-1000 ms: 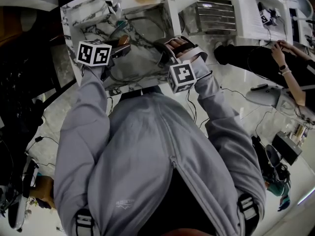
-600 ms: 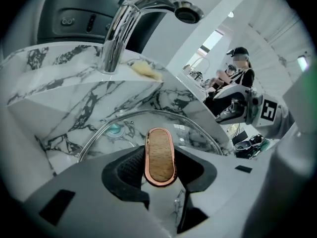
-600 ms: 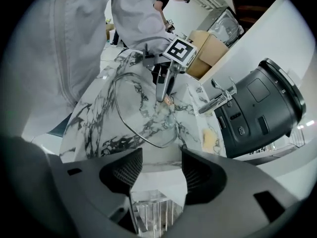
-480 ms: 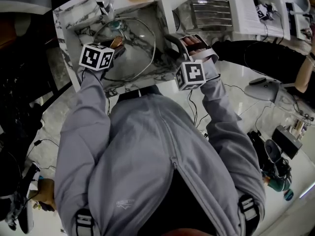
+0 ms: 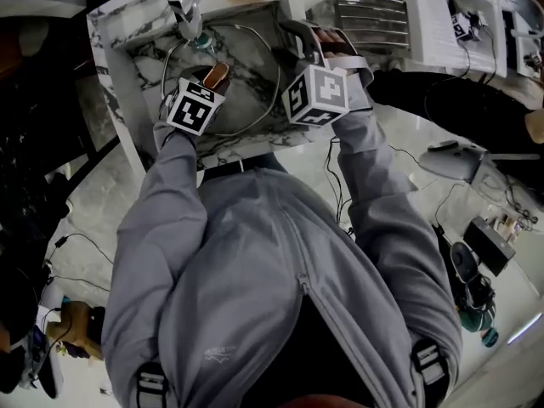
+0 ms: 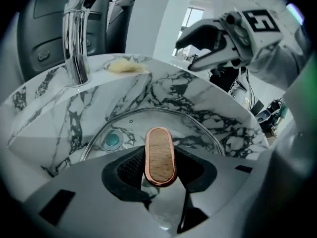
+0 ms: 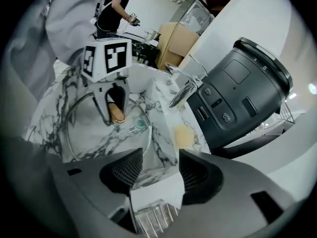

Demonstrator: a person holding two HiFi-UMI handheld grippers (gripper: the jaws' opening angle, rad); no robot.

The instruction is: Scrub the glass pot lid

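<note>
The glass pot lid [image 5: 251, 79] stands tilted in the marble sink [image 5: 136, 53], its steel rim showing as a ring. My left gripper [image 6: 159, 168] is shut on the lid's wooden handle [image 6: 160, 155], the dark pads on either side of it. From the right gripper view the handle [image 7: 118, 114] hangs under the left gripper's marker cube. My right gripper [image 7: 156, 175] is open with nothing between its jaws, held over the sink's right rim. A yellow sponge [image 7: 182, 135] lies on the counter behind the sink, next to the faucet.
A chrome faucet [image 6: 77, 43] rises at the sink's back edge. A teal drain plug [image 6: 112, 140] sits in the basin under the lid. A black appliance [image 7: 242, 90] stands behind the sponge. A steel dish rack [image 5: 365, 19] is right of the sink. A person stands in the background.
My left gripper has rolled and sunk a little into the sink with the lid. My right gripper has swung left, up to the sink's right rim.
</note>
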